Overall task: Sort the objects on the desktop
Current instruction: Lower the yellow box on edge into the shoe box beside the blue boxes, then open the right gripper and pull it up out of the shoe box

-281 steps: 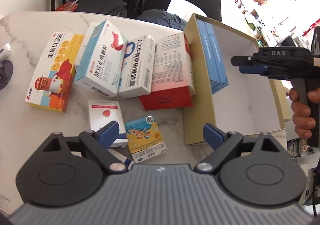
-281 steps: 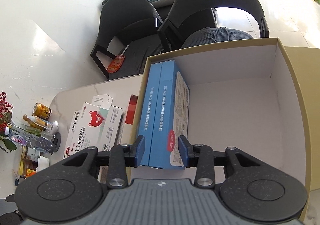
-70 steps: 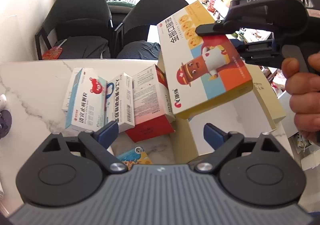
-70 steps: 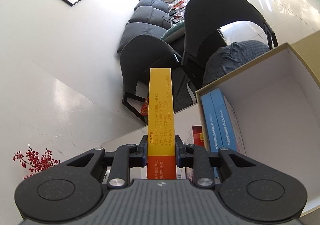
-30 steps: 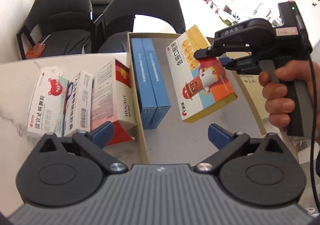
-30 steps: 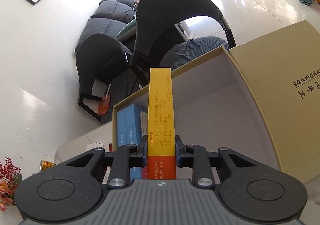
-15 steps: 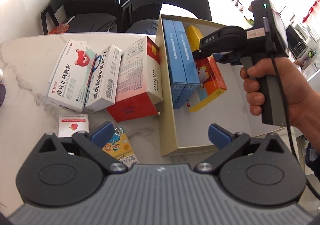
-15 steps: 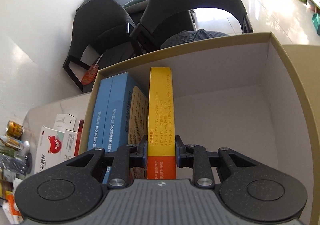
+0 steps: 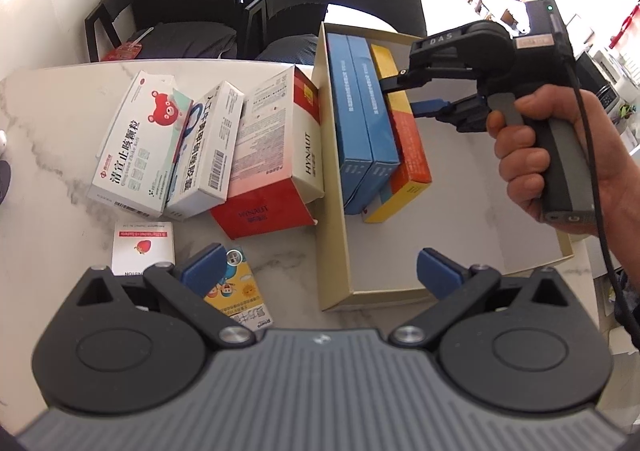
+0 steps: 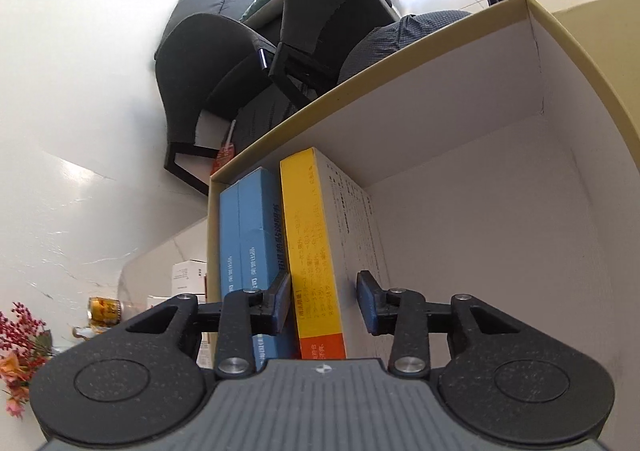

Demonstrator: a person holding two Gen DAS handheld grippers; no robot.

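1. A tan cardboard box [image 9: 332, 219] with a white inside is seen right of centre on the bench [image 9: 52, 103].
2. Two blue boxes [image 9: 360, 119] are stood along its left wall.
3. A yellow-and-orange box [image 9: 408, 139] is leant against them.
4. The right claw [image 10: 324, 301] is spread around its spine, pads apart from it.
5. The left claw [image 9: 320, 271] is held wide open, empty.

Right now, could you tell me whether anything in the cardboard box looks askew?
Yes. The yellow box leans against the two blue boxes rather than standing square, its lower end poking out past them. The right tool is open around it.
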